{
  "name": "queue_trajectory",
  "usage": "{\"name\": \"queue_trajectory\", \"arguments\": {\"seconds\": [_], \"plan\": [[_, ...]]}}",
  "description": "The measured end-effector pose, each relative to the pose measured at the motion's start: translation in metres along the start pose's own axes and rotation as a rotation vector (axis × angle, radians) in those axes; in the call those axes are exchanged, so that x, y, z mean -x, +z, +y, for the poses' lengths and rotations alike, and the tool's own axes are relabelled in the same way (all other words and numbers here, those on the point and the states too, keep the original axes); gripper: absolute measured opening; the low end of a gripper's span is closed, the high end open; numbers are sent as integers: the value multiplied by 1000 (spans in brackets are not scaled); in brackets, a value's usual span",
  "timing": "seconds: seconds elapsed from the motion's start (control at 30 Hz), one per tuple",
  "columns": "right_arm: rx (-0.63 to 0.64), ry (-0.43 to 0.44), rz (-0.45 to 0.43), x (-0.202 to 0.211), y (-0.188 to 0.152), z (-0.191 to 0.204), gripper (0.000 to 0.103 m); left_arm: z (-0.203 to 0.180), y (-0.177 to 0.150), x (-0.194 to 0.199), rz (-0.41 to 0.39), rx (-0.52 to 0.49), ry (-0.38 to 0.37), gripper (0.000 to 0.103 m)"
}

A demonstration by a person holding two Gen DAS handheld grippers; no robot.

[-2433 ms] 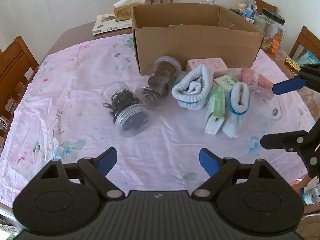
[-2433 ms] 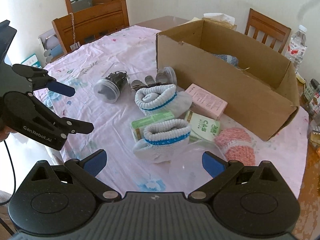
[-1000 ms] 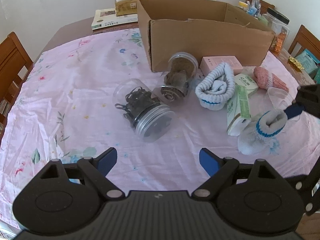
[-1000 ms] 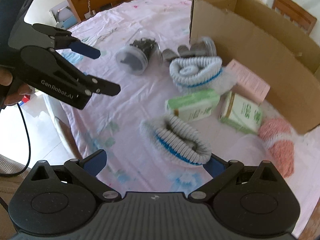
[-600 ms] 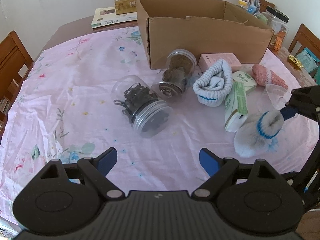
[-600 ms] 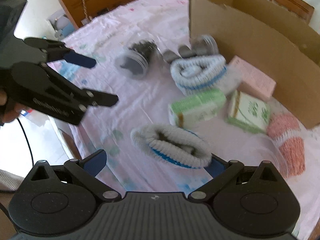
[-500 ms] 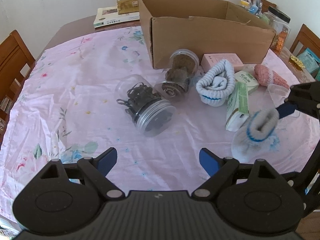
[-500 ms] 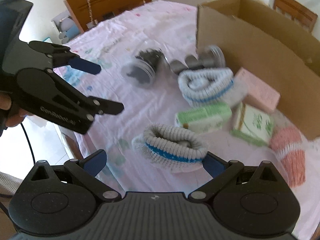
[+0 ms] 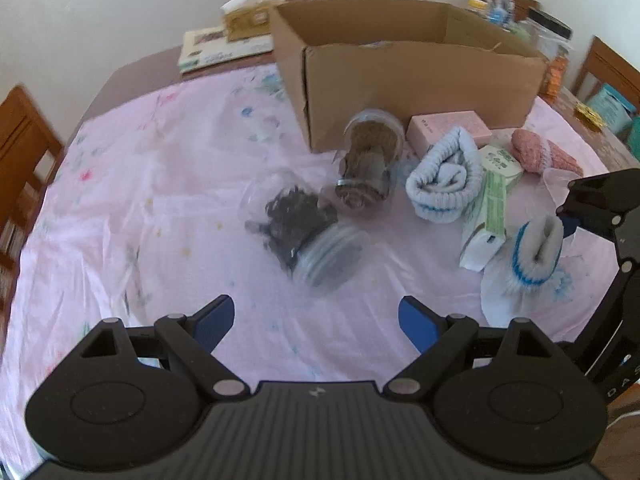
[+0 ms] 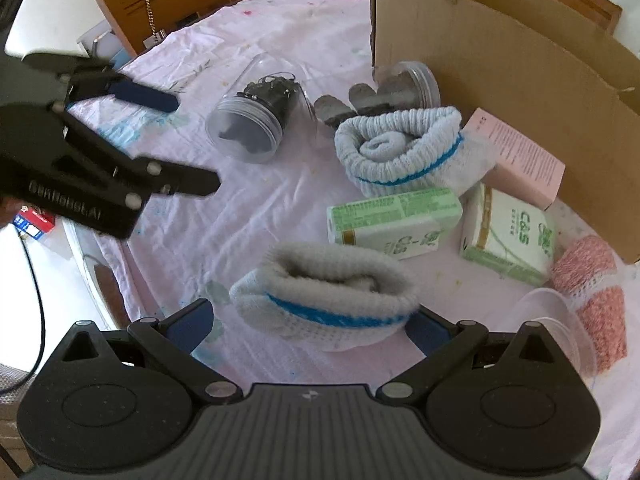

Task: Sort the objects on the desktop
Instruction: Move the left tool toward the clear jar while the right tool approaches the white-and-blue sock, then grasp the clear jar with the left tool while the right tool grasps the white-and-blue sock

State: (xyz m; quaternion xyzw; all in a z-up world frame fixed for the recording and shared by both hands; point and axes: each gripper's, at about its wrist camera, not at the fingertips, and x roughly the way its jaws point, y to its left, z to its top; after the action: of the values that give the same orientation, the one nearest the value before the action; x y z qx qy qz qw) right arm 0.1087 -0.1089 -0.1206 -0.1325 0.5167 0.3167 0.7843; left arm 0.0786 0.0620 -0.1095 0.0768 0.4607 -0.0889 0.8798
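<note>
While the left gripper (image 9: 316,318) hangs over bare pink tablecloth (image 9: 168,184) with its blue fingers spread wide and nothing between them, a clear jar of dark bits (image 9: 304,232) lies on its side just ahead. Beside it lies a second jar (image 9: 368,168), its base near the cardboard box (image 9: 420,80). Next come a rolled white sock (image 9: 444,176), a pink carton (image 9: 448,128), and two green tissue packs (image 10: 394,220). Farthest right, the right gripper (image 10: 308,320) pinches a blue-striped sock (image 10: 328,296) loosely between its fingers, near the table's front edge; whether the sock is lifted clear of the cloth I cannot tell.
</note>
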Motion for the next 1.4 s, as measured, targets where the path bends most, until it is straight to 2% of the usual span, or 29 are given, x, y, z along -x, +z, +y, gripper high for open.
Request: {"name": "queue_trajectory", "arguments": {"seconds": [0.17, 0.33, 0.43, 0.57, 0.83, 1.0, 1.2, 1.4], "plan": [[-2, -8, -8, -1, 0, 0, 103, 9, 17, -6, -37, -155, -18, 89], [-18, -12, -13, -1, 1, 0, 103, 18, 31, -17, -49, -311, -103, 89], [-24, -18, -15, 0, 0, 1, 103, 18, 38, -27, -36, -377, -154, 89], [-32, -25, -15, -1, 1, 1, 103, 16, 42, -37, -32, -439, -183, 91], [-47, -32, -17, -2, 5, 0, 103, 14, 37, -36, 18, -483, -242, 91], [-57, -29, -16, -2, 7, -1, 103, 10, 25, -27, 60, -564, -273, 91], [-60, -29, -13, -2, 8, -2, 103, 14, 26, -31, 60, -609, -282, 91], [-86, -31, -19, 0, 6, -1, 103, 13, 27, -40, 59, -615, -335, 90]]}}
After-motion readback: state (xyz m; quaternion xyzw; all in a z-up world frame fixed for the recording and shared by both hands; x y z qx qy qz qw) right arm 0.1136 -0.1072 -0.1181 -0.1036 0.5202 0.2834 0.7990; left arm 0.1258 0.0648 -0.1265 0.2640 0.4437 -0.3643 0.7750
